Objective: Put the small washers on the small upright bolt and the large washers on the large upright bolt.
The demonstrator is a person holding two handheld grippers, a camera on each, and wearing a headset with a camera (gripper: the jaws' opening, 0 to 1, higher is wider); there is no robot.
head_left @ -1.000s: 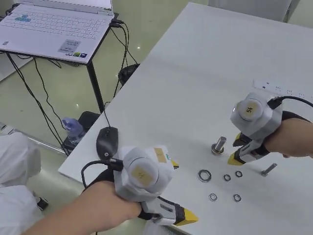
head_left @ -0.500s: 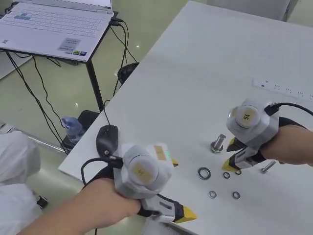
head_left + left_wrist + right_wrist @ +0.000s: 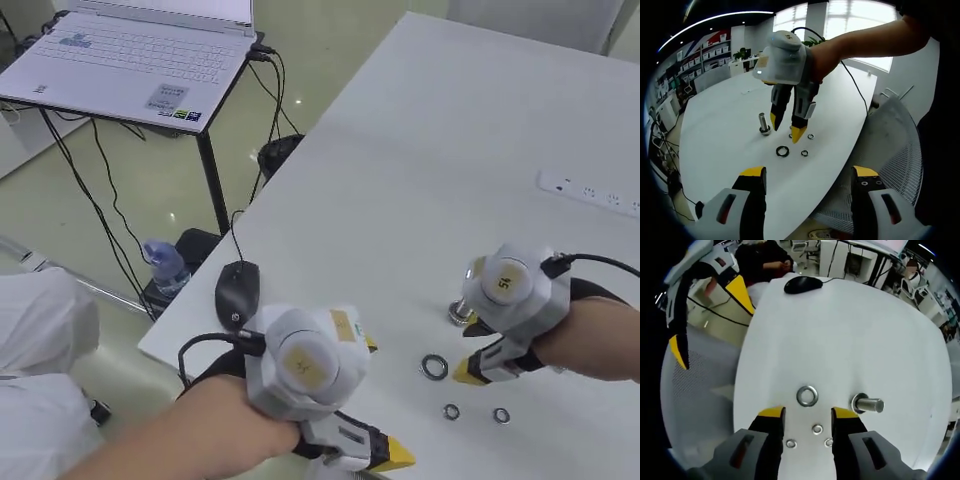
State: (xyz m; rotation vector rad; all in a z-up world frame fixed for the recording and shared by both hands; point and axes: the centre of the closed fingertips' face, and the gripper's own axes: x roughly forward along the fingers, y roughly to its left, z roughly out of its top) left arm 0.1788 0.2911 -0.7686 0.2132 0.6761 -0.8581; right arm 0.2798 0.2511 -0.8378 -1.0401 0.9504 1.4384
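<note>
Hovering over the washers: right gripper (image 3: 472, 355), jaws spread, nothing held. Its tips point down at the tabletop (image 3: 400, 180); can't tell whether they touch it.

Right gripper view, own gripper (image 3: 808, 412):
- large washer (image 3: 807, 395) lies flat just ahead of the jaw gap, roughly centred
- small washers (image 3: 817, 429), three of them, lie flat inside the gap between the two jaws, none pinched
- large upright bolt (image 3: 867, 404) stands head down, just ahead and right of the right jaw tip
- mouse (image 3: 802, 284) is far ahead, near the tabletop edge

Left gripper (image 3: 383, 400) is also released, with jaws wide and nothing between them. It sits at the near tabletop edge, well apart from the parts.

Left gripper view, own gripper (image 3: 809, 172):
- large washer (image 3: 783, 151) is the closest part ahead of it, with one of the small washers (image 3: 804, 153) just to its right
- right gripper (image 3: 787, 127) hangs beyond those, tips down
- large upright bolt (image 3: 763, 122) stands just left of its tips

Head view: the large upright bolt (image 3: 460, 315) is partly hidden behind the right gripper. The large washer (image 3: 434, 367) is just beside that gripper's yellow tip, and two small washers (image 3: 452, 411) lie below it.
</note>
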